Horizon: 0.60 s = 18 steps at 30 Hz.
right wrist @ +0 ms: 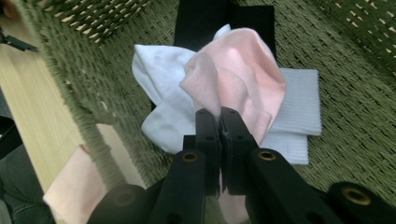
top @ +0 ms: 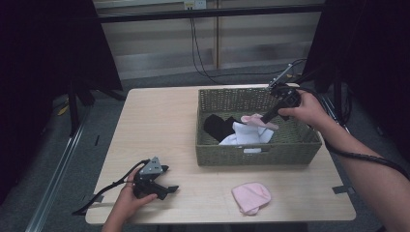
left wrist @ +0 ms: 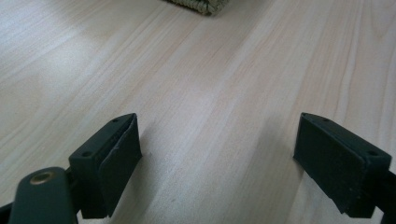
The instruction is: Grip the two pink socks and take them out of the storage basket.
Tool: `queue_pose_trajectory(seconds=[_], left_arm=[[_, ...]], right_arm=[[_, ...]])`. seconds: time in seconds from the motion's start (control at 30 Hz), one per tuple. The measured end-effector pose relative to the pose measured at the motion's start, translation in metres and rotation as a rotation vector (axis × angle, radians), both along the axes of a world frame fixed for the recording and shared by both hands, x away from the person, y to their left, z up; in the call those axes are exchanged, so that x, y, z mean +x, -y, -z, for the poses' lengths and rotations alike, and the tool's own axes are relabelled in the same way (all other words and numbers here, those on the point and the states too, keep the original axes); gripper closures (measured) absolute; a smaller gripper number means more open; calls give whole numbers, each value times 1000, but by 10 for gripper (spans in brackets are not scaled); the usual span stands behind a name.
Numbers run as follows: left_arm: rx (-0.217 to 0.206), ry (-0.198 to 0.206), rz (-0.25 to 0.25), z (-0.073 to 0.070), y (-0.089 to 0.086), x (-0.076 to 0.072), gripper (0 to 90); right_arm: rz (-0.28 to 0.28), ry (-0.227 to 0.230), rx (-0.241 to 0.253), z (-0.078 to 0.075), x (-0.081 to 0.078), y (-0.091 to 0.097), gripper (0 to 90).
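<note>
A green woven basket (top: 300, 145) stands on the right half of the wooden table (top: 159, 125). Inside it lie a white sock (top: 244, 134) and a black sock (top: 216, 126). My right gripper (top: 263, 117) is over the basket, shut on a pink sock (top: 258, 120) that hangs just above the white one. In the right gripper view the jaws pinch the pink sock (right wrist: 238, 79) over the white sock (right wrist: 161, 93) and the black sock (right wrist: 205, 21). A second pink sock (top: 251, 197) lies on the table in front of the basket. My left gripper (top: 167, 179) rests open on the table at front left.
The left gripper view looks along bare wood between its wide-apart jaws, with a corner of the basket (left wrist: 201, 5) at the top. Black cables hang behind the table's far edge. A dark stand leg stands at the left on the floor.
</note>
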<state>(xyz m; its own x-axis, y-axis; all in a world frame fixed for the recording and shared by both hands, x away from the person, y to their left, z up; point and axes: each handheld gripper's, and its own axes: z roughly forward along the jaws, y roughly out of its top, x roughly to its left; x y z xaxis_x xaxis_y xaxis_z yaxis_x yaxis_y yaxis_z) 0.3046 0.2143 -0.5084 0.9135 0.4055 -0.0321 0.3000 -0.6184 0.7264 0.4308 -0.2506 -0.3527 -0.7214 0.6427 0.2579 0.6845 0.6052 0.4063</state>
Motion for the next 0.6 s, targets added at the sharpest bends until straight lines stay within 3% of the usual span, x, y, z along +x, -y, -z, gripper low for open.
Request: queue_pose_trajectory(seconds=[0.6], left_arm=[[0,0,0,0,0,0,140]], right_arm=[[-60,-3,-19,-40,-17,0,870]])
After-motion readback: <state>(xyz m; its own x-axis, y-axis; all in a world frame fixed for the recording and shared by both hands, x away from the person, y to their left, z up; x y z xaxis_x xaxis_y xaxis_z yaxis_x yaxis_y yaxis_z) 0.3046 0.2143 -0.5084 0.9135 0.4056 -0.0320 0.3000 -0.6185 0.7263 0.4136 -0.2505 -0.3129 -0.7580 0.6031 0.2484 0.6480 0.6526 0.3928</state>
